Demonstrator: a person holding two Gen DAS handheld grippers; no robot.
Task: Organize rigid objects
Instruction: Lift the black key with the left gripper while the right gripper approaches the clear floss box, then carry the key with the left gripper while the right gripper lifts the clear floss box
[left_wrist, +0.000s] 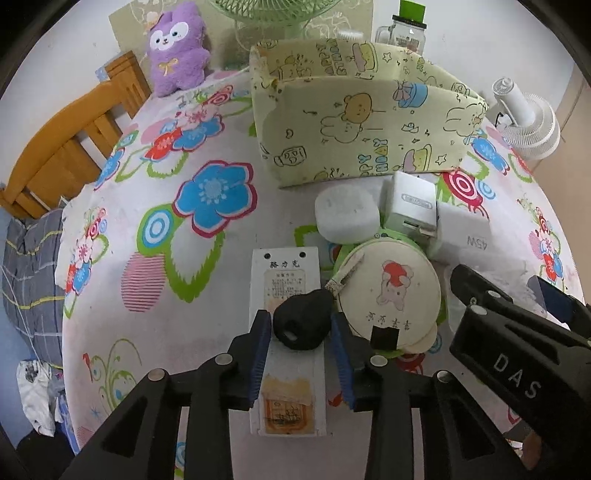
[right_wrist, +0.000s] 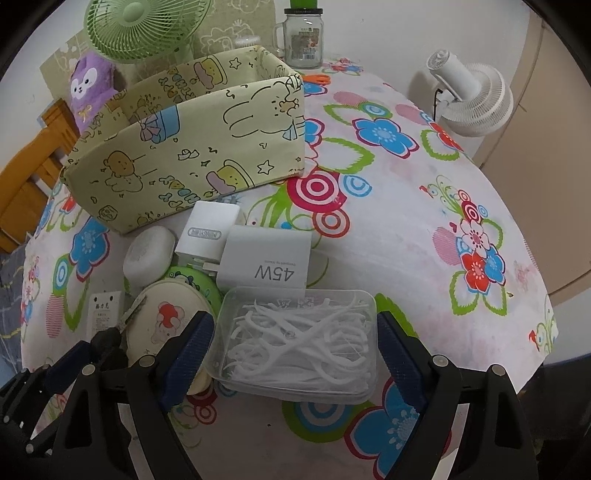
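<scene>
My left gripper (left_wrist: 300, 328) has its blue pads on both sides of a black key (left_wrist: 301, 324), which lies on a white flat box (left_wrist: 287, 343). The key's blade rests on a round cream pouch (left_wrist: 395, 291). My right gripper (right_wrist: 295, 345) is open around a clear box of floss picks (right_wrist: 299, 343), pads apart from its sides. A white 45W charger (right_wrist: 267, 260), a smaller white charger (right_wrist: 207, 230) and a white oval case (right_wrist: 147, 254) lie in front of the yellow fabric storage box (right_wrist: 192, 155).
A purple plush (left_wrist: 177, 48), a green fan (right_wrist: 136, 26), a glass jar (right_wrist: 303, 37) and a white fan (right_wrist: 469, 96) stand at the back of the flowered table. A wooden chair (left_wrist: 66, 144) stands on the left.
</scene>
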